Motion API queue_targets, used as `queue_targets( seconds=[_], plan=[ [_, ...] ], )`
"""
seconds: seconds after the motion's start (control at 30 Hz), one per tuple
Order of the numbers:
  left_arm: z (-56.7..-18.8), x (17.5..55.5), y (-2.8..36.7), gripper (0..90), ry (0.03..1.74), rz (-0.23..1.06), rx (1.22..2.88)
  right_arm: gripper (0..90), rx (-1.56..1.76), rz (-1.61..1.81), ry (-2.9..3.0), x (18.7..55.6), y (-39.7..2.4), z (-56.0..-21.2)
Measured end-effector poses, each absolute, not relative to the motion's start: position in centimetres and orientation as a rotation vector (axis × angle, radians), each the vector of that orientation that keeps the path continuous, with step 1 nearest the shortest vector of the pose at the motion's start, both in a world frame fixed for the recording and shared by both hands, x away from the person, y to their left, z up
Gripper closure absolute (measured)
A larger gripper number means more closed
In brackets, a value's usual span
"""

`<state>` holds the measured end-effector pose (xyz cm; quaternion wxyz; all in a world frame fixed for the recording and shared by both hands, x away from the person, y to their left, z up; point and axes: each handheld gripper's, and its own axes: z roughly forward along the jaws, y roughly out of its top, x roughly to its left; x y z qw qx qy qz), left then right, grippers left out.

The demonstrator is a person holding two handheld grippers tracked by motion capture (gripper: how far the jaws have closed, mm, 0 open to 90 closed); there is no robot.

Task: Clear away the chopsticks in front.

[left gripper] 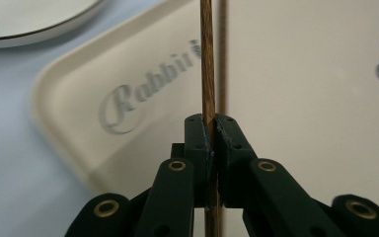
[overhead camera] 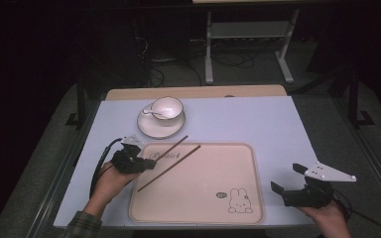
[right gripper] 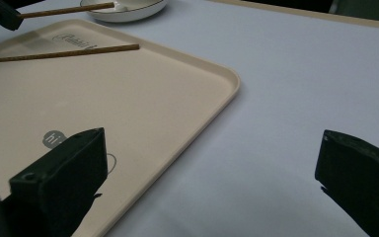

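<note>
Your left gripper (overhead camera: 150,164) has its jaws pinched tight on one chopstick (left gripper: 207,59) over the tray (overhead camera: 238,153). The other chopstick (overhead camera: 168,168) lies on the tray just beside it. Your right gripper (overhead camera: 288,178) sits spread wide, empty, beside the tray's right edge.

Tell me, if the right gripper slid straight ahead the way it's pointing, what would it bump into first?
Probably nothing soon. The open right gripper points across bare table, just beside the tray corner. The way looks free there, though depth is hard to judge.
</note>
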<state>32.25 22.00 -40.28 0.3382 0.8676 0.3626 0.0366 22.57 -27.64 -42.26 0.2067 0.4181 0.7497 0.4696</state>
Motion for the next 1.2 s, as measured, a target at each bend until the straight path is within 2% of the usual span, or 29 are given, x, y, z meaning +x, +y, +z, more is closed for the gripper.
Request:
queue_targets(
  seconds=[0.43, 0.8, 1.2],
  plan=[
    [-42.4, 31.8, 17.7, 84.0, 0.92, 0.068, 2.335, 0.0, 1.16, 1.309, 2.095, 22.6, -27.5, -42.2],
    [-43.1, 31.9, 17.5, 83.1, 0.925, 0.08, 2.357, 0.0, 1.16, 1.311, 2.096, 22.6, -27.5, -42.2],
    [-41.9, 32.8, 17.4, 75.2, 0.911, 0.07, 2.318, 0.0, 1.163, 1.312, 2.094, 22.6, -27.4, -42.2]
  ],
)
